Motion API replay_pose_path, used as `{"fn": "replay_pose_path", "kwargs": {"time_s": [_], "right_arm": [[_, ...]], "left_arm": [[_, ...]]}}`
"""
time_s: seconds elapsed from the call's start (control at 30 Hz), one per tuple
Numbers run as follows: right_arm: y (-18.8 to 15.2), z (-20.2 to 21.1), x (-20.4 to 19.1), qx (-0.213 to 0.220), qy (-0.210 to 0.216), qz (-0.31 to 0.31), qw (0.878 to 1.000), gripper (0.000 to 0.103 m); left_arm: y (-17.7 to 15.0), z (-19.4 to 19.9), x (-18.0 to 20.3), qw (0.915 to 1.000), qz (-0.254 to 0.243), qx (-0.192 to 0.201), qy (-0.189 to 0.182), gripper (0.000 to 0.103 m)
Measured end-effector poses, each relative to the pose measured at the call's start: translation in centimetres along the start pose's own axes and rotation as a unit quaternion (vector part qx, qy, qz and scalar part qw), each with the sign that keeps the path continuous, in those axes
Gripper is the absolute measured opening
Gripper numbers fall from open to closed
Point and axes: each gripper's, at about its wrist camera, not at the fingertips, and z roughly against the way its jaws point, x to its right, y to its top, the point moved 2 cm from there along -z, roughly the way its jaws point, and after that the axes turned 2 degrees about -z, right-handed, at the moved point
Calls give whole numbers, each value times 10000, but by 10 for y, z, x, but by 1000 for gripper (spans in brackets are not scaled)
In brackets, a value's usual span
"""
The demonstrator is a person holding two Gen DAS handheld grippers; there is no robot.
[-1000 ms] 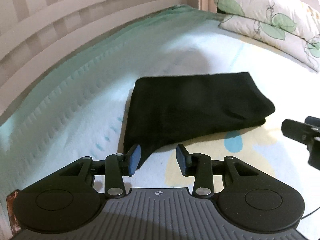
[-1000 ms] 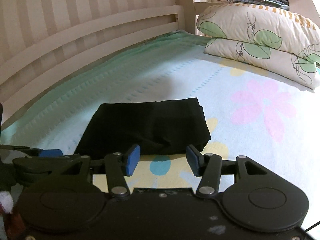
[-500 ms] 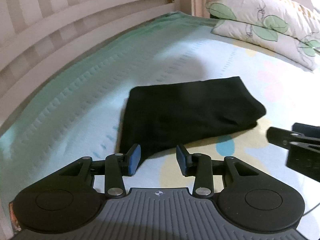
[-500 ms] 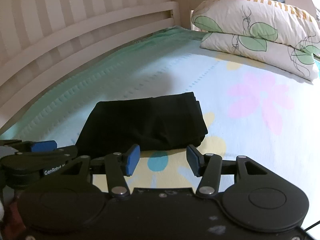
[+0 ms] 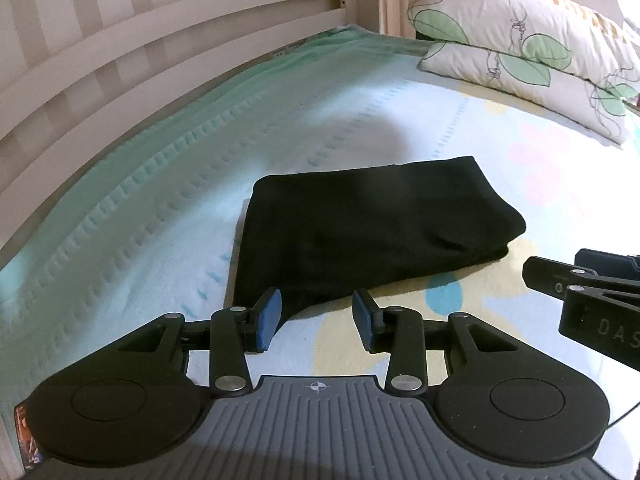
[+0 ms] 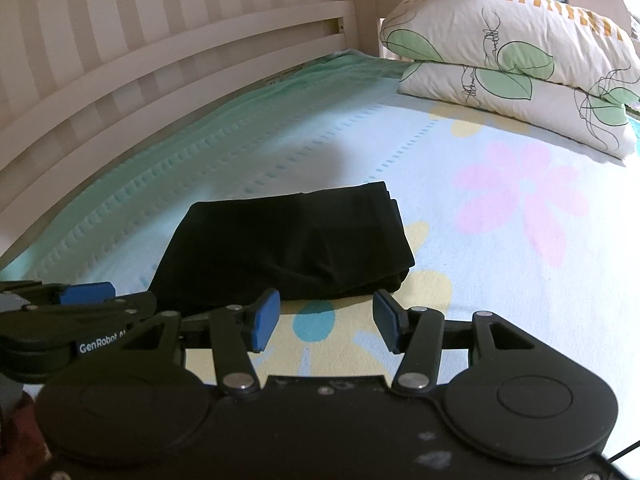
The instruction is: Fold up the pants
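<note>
The black pants (image 5: 368, 232) lie folded into a compact rectangle on the bed. They also show in the right wrist view (image 6: 288, 248). My left gripper (image 5: 316, 318) is open and empty, just in front of the pants' near left corner. My right gripper (image 6: 324, 320) is open and empty, just in front of the pants' near edge. The right gripper shows at the right edge of the left wrist view (image 5: 580, 284). The left gripper shows at the left edge of the right wrist view (image 6: 72, 308).
The bed sheet (image 6: 500, 280) is pale with flower prints and a green border. A white slatted bed rail (image 5: 160, 52) runs along the far side. Two leaf-print pillows (image 6: 512, 64) are stacked at the head of the bed.
Both grippers have drawn back and risen a little from the folded pants. The pants have not moved. Both stay open.
</note>
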Motion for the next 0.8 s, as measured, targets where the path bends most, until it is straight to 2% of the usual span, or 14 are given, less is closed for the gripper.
{"fn": "replay_pose_path", "kwargs": {"time_s": [0.8], "right_arm": [[0,-1,0,-23,2,-28,10000,55]], "left_arm": [[-3,0,6,10000,6,-77,-54,39]]}}
